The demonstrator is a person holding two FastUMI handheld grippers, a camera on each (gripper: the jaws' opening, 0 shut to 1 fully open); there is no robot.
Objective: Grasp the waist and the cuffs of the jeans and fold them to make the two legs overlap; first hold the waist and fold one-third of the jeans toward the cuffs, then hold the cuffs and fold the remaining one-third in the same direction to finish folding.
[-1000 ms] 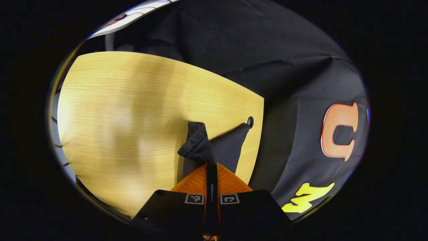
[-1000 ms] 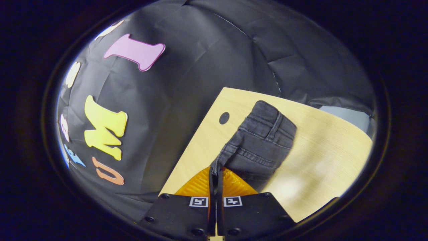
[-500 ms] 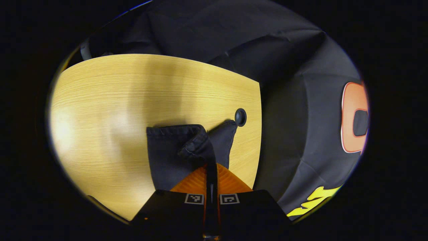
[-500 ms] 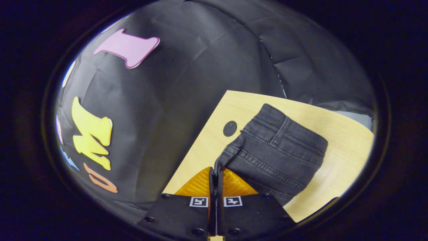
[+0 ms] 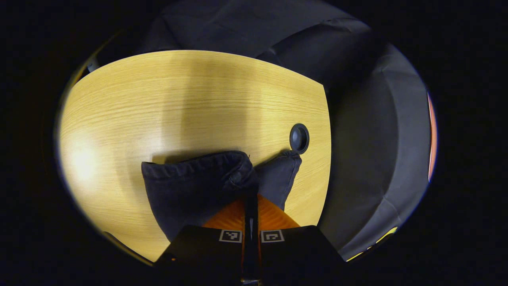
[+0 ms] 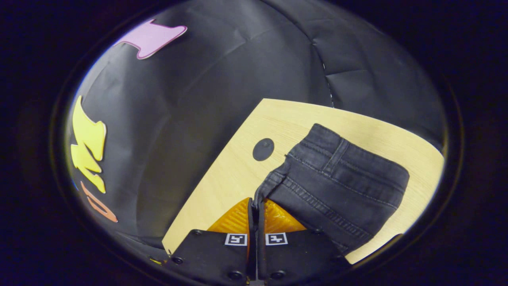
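The left gripper (image 5: 251, 198) clamps the cuffs and the right gripper (image 6: 256, 204) clamps the waist of the jeans (image 6: 337, 186), which drape beside the table's hole (image 6: 263, 149), so both legs fold together.

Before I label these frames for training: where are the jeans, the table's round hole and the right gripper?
jeans (image 6: 341, 186): right gripper view, on the waistband denim.
round hole (image 5: 299, 138): left gripper view, on its dark centre.
right gripper (image 6: 254, 206): right gripper view, between its fingertips, pinching the denim.
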